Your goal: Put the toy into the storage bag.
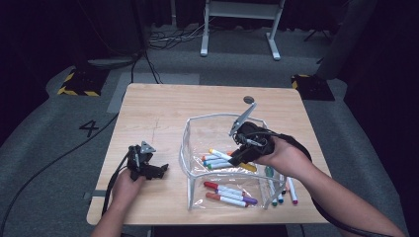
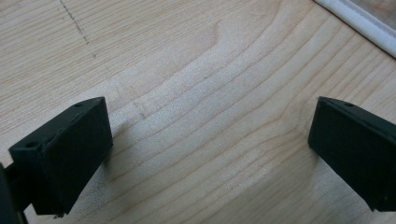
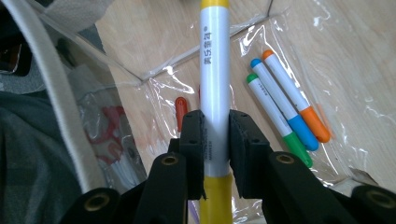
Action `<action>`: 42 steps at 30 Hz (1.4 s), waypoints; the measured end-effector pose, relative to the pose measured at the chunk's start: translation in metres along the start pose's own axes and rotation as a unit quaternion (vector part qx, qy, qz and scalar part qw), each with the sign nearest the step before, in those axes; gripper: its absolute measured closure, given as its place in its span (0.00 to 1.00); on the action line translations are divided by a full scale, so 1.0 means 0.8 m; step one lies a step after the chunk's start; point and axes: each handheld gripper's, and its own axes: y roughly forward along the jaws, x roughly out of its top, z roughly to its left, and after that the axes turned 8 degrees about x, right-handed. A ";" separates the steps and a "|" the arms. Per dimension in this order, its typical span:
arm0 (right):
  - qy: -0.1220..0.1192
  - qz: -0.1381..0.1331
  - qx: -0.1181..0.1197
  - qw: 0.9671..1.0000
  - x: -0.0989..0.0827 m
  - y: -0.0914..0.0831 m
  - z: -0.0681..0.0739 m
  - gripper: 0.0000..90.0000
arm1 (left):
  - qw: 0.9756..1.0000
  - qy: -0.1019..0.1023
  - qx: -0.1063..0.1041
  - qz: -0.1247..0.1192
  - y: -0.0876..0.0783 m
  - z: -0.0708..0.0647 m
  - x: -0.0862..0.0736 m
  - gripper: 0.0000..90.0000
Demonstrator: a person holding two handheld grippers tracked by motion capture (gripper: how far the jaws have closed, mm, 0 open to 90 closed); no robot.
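Note:
A clear plastic pouch (image 1: 187,143) with a white rim stands open on the wooden table (image 1: 158,108). Inside it my right gripper (image 1: 240,154) is shut on a white marker with yellow ends (image 1: 220,154). In the right gripper view the gripper (image 3: 215,123) clamps the marker's barrel (image 3: 215,70) above the pouch's bottom, where green (image 3: 275,121), blue (image 3: 285,109) and orange (image 3: 299,100) markers lie. My left gripper (image 1: 143,165) rests on the table left of the pouch. Its jaws (image 2: 210,135) stand wide open over bare wood.
More markers (image 1: 228,194) lie in the pouch's near part, and others (image 1: 291,190) at its right end. The pouch's white rim (image 2: 355,18) is close to the left gripper. Beyond the table lie floor cables (image 1: 168,37) and a white desk frame (image 1: 242,15).

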 end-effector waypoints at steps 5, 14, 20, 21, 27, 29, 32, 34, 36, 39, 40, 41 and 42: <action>-0.004 0.016 0.006 1.000 0.000 0.018 -0.003 0.84 | 1.000 0.001 0.000 0.000 0.000 0.000 0.000 0.00; -0.025 0.057 0.009 0.998 0.000 0.051 0.000 0.84 | 1.000 0.000 0.000 0.000 0.000 0.000 0.000 0.00; -0.032 0.080 0.007 0.996 -0.001 0.068 -0.002 0.84 | 1.000 0.000 0.000 0.000 0.000 0.000 0.000 0.00; -0.031 0.086 0.006 0.996 -0.001 0.071 -0.002 0.84 | 1.000 0.000 0.000 0.000 0.000 0.000 0.000 0.00; -0.024 0.117 0.011 0.993 -0.001 0.086 -0.008 0.84 | 1.000 0.000 0.000 0.001 0.000 0.000 0.000 0.00; -0.023 0.128 0.013 0.991 0.000 0.089 -0.010 0.84 | 1.000 0.000 0.000 0.000 0.000 0.000 0.000 0.00; -0.021 0.142 0.019 0.989 0.001 0.096 -0.013 0.84 | 1.000 0.000 0.000 0.000 0.000 0.000 0.000 0.00; -0.023 0.155 0.018 0.987 0.001 0.101 -0.015 0.84 | 1.000 0.000 0.000 0.000 0.000 0.000 0.000 0.00; -0.021 0.166 0.017 0.986 0.001 0.107 -0.017 0.84 | 1.000 0.000 0.000 0.000 0.000 0.000 0.000 0.00; -0.019 0.184 0.015 0.983 0.001 0.118 -0.020 0.84 | 1.000 0.001 -0.001 0.000 0.000 0.000 0.000 0.00; -0.025 0.194 0.016 0.981 0.001 0.120 -0.021 0.84 | 1.000 0.000 0.000 0.000 0.000 0.000 0.000 0.00; -0.019 0.204 0.024 0.979 -0.001 0.123 -0.022 0.82 | 1.000 0.000 -0.001 0.000 0.000 0.000 0.000 0.00; -0.018 0.211 0.036 0.977 -0.002 0.125 -0.024 0.74 | 1.000 0.001 -0.001 0.000 0.000 0.000 0.000 0.00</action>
